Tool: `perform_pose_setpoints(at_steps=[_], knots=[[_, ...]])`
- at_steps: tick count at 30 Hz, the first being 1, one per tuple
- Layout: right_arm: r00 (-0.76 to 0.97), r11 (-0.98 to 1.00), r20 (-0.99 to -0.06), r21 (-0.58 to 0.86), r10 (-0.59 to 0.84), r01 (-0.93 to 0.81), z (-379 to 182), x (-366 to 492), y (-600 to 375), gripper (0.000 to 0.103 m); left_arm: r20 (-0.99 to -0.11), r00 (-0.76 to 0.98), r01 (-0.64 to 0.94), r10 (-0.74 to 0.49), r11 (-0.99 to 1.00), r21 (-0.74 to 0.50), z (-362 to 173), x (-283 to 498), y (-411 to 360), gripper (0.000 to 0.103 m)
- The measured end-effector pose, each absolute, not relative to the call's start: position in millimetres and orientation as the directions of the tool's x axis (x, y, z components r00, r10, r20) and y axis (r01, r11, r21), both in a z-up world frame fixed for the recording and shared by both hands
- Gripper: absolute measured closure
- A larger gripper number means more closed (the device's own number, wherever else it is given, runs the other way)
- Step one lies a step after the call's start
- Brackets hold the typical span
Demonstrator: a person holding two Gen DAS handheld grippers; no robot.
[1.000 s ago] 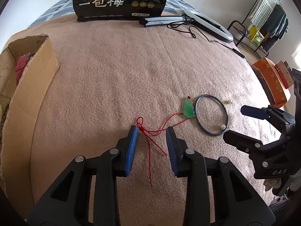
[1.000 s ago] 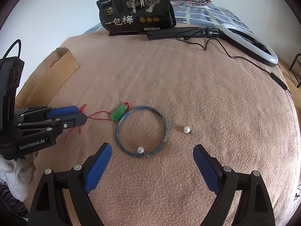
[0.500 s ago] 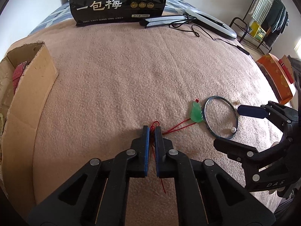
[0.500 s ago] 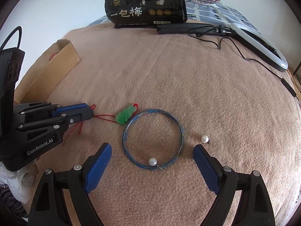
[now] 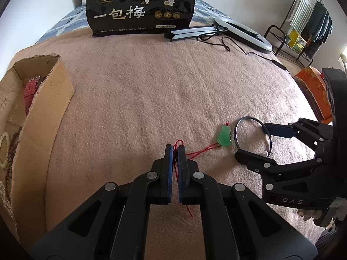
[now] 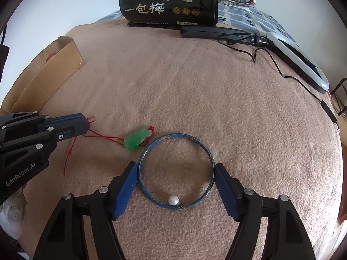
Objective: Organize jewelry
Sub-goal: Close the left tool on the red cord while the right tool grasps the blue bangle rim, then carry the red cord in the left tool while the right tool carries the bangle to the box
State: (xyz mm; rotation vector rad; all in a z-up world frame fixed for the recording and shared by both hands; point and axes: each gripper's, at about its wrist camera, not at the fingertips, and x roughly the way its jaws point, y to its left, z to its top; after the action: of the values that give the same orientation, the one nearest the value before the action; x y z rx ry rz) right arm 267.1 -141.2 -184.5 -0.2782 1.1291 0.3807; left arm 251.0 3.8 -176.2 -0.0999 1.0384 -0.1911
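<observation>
Two claws work over the pink blanket [image 6: 195, 91] on the bed. Between them lies the jewelry: one green pendant [image 6: 137, 139] on one red cord [image 6: 104, 136], one blue bangle [image 6: 176, 171], and one pearl earring [image 6: 174, 200] that I can count now, lying inside the bangle against its near edge. Further off there is one cardboard box [image 5: 43, 99] at the left with beads and a red strap in it, one black snack bag [image 6: 169, 2] standing at the far end, and one white ring light [image 6: 297, 58] with its cable trailing down the right side.

A second ago the left claw [image 5: 175, 149] stood open around the knot of the cord; now its jaws are pressed together on the cord, with the knot's little loop poking out past the tips and the loose ends trailing out below. The right claw [image 6: 176, 174] was open wide and short of the bangle then, with a second pearl lying to the right of the bangle; now it has come forward and down so that its blue pads sit at the bangle's two outer sides, and the jaws are closing on it. That second pearl is no longer in sight.

Both claws point steeply down at the blanket, the left from the box side, the right just beside the pendant, their tips near each other
</observation>
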Motion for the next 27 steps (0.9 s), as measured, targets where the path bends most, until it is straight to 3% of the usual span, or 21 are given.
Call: perform_pose_setpoints(at_steps=[27], knots=[[0.463,0.906,-0.870,-0.045,0.172,-0.421,-129.9,242.0,-147.6,0.030,-0.772,0.590,0.117,-0.238,0.971,-0.209,-102.9,221.7,15.5,0.102]])
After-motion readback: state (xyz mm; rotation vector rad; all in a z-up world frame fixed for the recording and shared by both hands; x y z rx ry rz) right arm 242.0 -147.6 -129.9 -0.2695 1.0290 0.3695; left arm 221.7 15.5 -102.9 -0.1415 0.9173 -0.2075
